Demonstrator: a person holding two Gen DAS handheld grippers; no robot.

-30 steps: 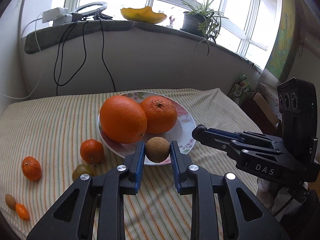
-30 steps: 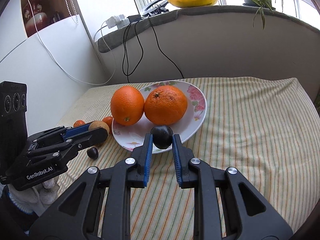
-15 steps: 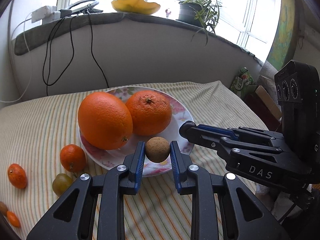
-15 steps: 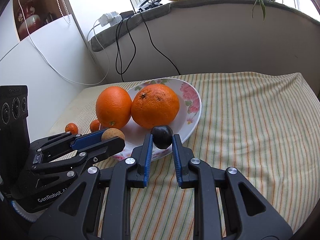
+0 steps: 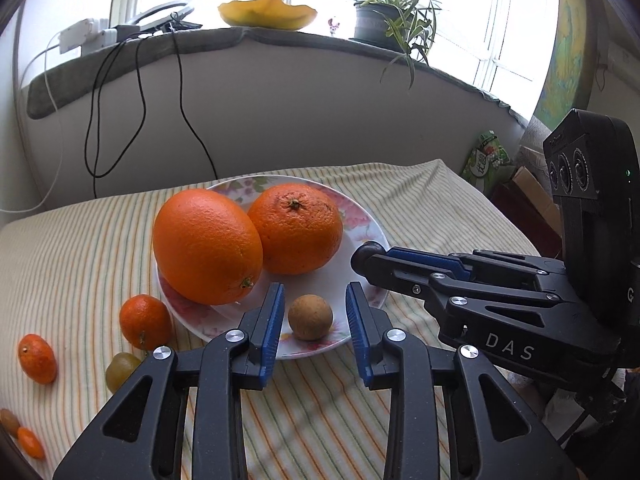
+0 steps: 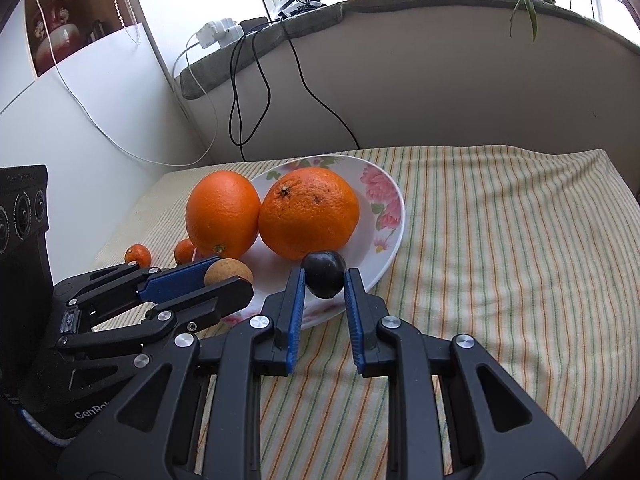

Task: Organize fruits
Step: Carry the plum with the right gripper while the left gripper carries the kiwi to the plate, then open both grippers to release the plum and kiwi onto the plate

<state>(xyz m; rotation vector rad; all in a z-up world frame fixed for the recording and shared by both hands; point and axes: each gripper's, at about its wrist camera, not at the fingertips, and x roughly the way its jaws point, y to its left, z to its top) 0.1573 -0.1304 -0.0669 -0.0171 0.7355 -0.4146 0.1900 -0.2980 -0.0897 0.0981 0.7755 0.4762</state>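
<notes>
A flowered white plate [image 5: 362, 220] holds two big oranges [image 5: 208, 246] [image 5: 298, 228] on the striped cloth. My left gripper [image 5: 314, 300] is open; a small brown round fruit [image 5: 310, 317] lies on the plate's front between its fingers, untouched. My right gripper [image 6: 323, 276] is shut on a dark plum [image 6: 324, 273], held over the plate's front rim [image 6: 394, 220]. The brown fruit also shows in the right wrist view [image 6: 228, 272]. Small tangerines [image 5: 145, 322] [image 5: 37, 358] and a green grape-like fruit [image 5: 122, 370] lie on the cloth left of the plate.
More small fruits [image 5: 20, 436] lie at the cloth's left edge. A wall with hanging black cables [image 5: 180, 92] stands behind the table. The sill carries a yellow bowl [image 5: 266, 10] and a potted plant [image 5: 384, 28]. Boxes and a green bag [image 5: 486, 160] sit at far right.
My left gripper has opened and let the brown fruit down onto the plate. My right gripper has moved closer to the plate, still holding the plum.
</notes>
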